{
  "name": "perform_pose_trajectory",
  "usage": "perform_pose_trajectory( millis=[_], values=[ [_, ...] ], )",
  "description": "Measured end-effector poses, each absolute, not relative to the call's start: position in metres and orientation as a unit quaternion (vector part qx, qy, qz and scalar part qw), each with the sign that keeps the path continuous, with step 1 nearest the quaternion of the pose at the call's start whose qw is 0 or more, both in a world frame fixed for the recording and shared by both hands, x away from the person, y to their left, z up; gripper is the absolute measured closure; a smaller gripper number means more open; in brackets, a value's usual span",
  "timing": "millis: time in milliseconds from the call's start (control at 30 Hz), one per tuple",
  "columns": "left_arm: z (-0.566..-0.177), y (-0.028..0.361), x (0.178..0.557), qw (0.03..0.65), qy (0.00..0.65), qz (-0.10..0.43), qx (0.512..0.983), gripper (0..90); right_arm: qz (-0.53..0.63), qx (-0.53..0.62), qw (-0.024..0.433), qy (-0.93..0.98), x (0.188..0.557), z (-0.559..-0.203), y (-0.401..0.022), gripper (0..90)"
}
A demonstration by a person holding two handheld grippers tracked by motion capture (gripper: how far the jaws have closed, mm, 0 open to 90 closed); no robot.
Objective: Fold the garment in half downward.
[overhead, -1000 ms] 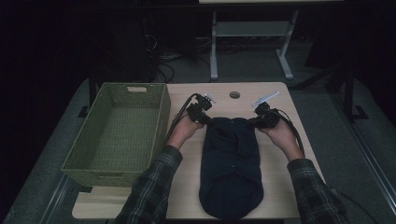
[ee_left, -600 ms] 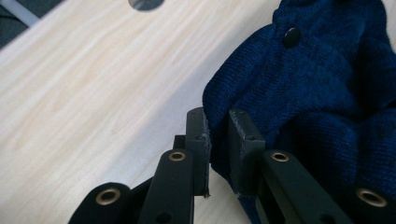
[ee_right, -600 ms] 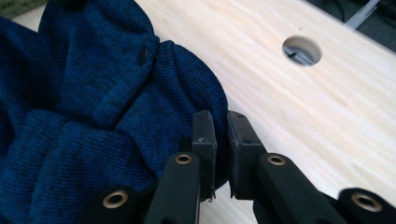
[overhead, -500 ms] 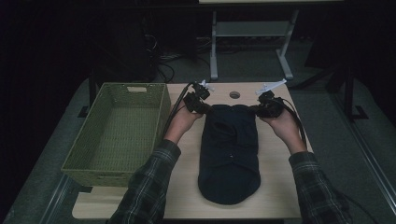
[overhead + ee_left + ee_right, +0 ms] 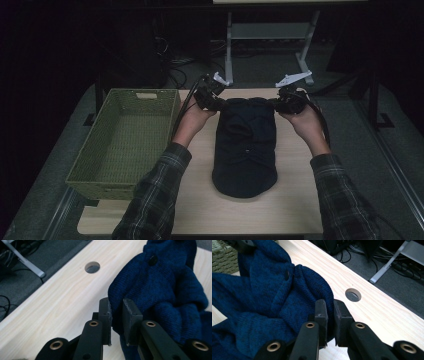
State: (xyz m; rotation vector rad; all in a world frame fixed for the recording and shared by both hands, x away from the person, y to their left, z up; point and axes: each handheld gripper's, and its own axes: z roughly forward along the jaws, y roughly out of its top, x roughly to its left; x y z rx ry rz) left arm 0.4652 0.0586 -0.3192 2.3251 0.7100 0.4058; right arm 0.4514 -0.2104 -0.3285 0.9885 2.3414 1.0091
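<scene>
While two grippers pinch one sweater (image 5: 245, 145): one basket (image 5: 125, 145).

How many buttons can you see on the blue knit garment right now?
1 for certain: a dark button near the lifted top edge of the blue knit garment, between the pinched corners. Folds of the knit may hide others.

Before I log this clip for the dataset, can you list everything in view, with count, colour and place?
Knitted garment: one, dark blue with dark buttons, lying lengthwise mid-table, far edge gripped at both corners.
Basket: one, green woven, on the table's left side.
Table: one, pale wood, with a round hole near its far edge.
Stand: one, pale metal, on the floor beyond the table.
Cables: several, dark, on the floor behind.
Left gripper: one, black, shut on the garment.
Right gripper: one, black, shut on the garment.
Sleeves: two, plaid.
</scene>
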Motion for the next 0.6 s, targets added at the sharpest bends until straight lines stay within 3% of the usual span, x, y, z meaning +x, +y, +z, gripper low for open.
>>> perform_pose_trajectory(
  millis=[267, 600],
  values=[
    [-0.337, 0.064, 0.442, 0.348, 0.257, 0.143, 0.890, 77.3, 0.382, 0.348, 0.202, 0.832, 0.425, -0.356, -0.214, 81.9],
    [-0.343, 0.073, 0.419, 0.369, 0.249, 0.121, 0.887, 76.1, 0.401, 0.334, 0.203, 0.829, 0.394, -0.359, -0.217, 79.6]
  ],
)
